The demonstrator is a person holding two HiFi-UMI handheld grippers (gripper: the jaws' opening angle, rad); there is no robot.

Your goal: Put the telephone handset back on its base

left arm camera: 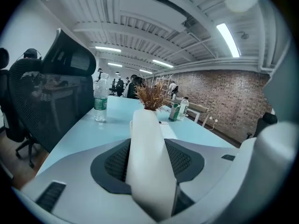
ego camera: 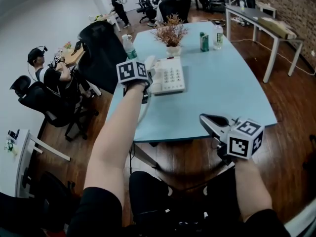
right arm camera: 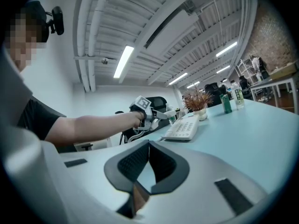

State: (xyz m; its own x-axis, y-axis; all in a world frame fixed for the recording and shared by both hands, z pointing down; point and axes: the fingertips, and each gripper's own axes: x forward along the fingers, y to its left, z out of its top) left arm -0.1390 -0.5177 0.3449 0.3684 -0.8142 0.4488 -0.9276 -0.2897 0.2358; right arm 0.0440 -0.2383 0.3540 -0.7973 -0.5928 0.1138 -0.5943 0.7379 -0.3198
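The white handset (ego camera: 151,62) is off its cradle, just left of the white telephone base (ego camera: 169,77) on the light blue table (ego camera: 222,93). My left gripper (ego camera: 147,72) is shut on it. In the left gripper view the handset (left arm camera: 149,167) fills the gap between the dark pads and points toward the vase. A cord (ego camera: 143,107) hangs below the left hand over the table's edge. My right gripper (ego camera: 210,120) hovers at the table's near edge, shut and empty. The right gripper view shows its jaws together and, beyond them, the base (right arm camera: 182,130) and the left gripper (right arm camera: 159,115).
A vase of dried plants (ego camera: 170,33) stands behind the base. A water bottle (ego camera: 129,47) is at the table's left edge. A green can (ego camera: 204,42) and another bottle (ego camera: 217,36) stand at the far right. A black chair (ego camera: 101,48) is left of the table, near seated people.
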